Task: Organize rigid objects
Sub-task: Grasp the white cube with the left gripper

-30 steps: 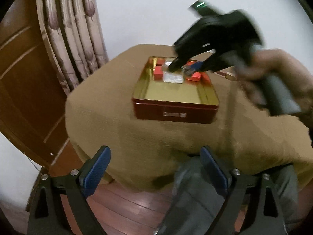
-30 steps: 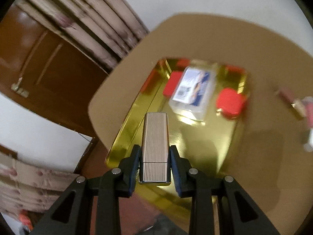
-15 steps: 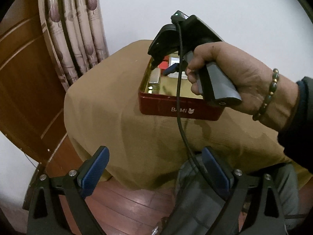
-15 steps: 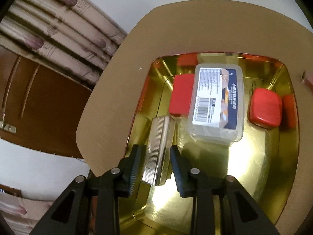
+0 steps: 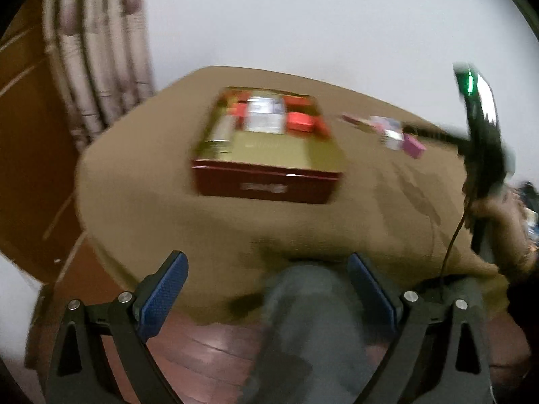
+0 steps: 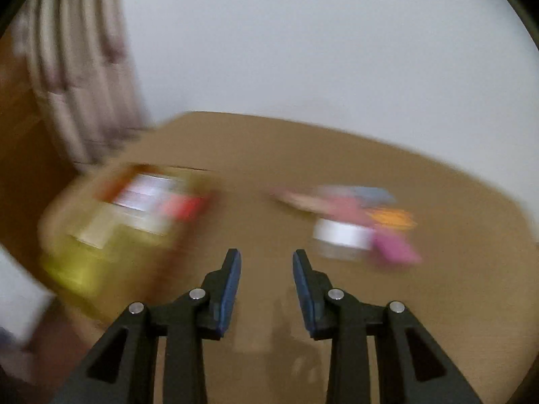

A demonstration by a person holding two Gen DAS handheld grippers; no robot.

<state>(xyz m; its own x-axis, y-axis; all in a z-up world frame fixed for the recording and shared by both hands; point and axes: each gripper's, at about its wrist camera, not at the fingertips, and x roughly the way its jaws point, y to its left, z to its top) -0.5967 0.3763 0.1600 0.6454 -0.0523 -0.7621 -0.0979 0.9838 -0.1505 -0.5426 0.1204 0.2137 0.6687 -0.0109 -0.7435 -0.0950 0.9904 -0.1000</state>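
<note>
Tin sits near table's left edge; right hand-held gripper empty.

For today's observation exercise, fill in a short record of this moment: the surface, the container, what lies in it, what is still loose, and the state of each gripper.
surface: table under a tan cloth
container: red tin with a gold inside, lid off, on the cloth
in the tin: ribbed metal case at its left, clear plastic box, red pieces
loose items: blurred pile right of the tin, among them a pink block
left gripper: open, empty, off the near edge of the table
right gripper: open, empty, above the cloth
image quality: heavy motion blur
</note>
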